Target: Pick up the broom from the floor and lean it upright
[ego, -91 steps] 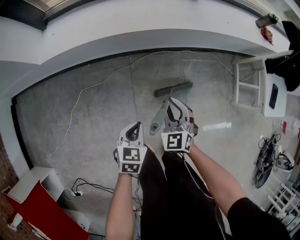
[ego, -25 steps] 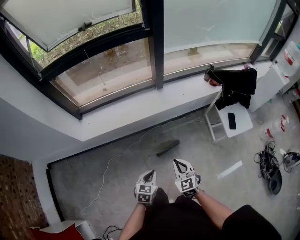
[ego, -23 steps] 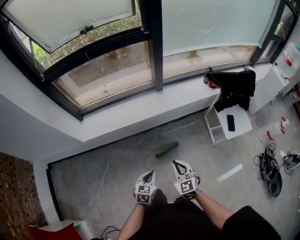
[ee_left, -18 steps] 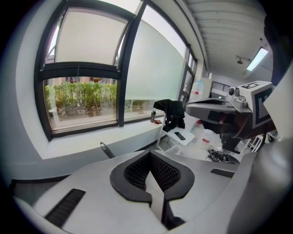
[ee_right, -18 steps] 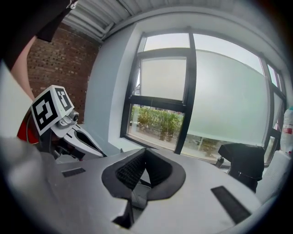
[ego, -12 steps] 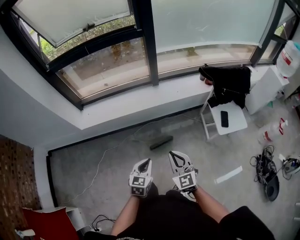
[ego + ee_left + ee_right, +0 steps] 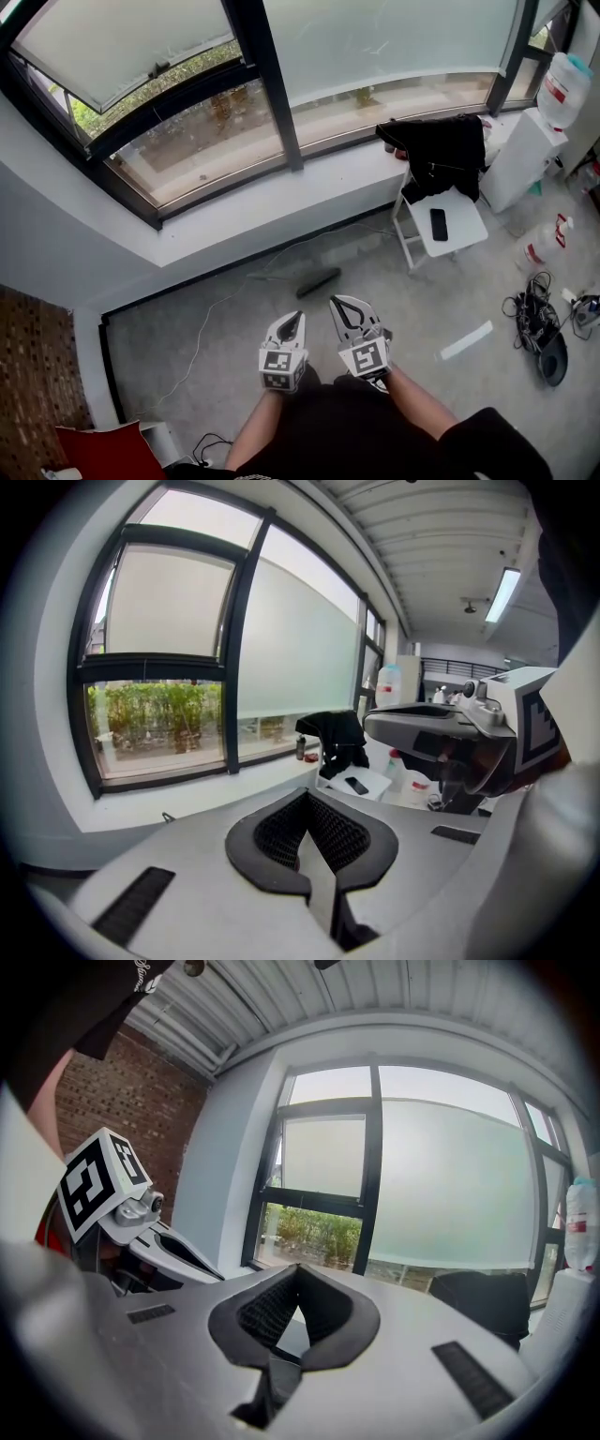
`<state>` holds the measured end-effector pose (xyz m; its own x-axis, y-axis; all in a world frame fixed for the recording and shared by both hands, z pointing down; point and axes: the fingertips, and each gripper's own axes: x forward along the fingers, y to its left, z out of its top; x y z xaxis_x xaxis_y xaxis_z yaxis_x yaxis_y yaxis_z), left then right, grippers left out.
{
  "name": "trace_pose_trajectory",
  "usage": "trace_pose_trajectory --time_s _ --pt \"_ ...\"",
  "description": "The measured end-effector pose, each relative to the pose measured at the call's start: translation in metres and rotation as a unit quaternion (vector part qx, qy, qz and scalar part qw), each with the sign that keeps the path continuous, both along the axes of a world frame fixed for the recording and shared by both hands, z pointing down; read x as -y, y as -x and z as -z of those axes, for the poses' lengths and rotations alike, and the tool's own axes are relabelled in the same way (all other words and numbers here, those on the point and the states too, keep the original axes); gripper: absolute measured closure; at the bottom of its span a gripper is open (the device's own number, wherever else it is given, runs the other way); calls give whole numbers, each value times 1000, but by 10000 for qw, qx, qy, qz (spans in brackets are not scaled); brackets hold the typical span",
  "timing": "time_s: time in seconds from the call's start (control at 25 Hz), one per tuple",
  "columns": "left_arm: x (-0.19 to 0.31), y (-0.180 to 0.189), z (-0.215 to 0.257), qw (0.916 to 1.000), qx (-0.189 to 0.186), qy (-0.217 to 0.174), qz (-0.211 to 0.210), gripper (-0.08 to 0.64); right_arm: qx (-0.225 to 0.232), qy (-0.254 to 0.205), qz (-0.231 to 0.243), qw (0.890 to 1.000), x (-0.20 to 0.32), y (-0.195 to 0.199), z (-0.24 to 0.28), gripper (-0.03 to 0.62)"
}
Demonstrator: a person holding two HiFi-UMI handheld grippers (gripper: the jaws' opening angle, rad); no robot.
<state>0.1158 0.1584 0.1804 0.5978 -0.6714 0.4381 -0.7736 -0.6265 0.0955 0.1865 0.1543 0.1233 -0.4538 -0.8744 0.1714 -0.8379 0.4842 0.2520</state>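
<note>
Head view shows your left tongs (image 7: 296, 319) and right tongs (image 7: 342, 305) side by side in front of you, each pair pressed together with nothing between the ribbed black pads. The broom (image 7: 319, 281) lies flat on the speckled grey floor (image 7: 159, 347), a dark narrow bar ahead of the tongs, near the white wall under the window. On the white chair (image 7: 464, 225) rests a black phone (image 7: 438, 224).

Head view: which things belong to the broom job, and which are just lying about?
Job: broom lying on the floor; left gripper and right gripper, both shut and empty.
Lying about: white chair, phone on its seat, black garment, water jug, tangled cables.
</note>
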Motion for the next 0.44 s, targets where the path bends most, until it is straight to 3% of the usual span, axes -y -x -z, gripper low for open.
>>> trace_pose_trajectory --time_s 0.44 --pt "12 -11 6 9995 81 -265 -140 558 90 -186 -228 9995 8 -19 12 584"
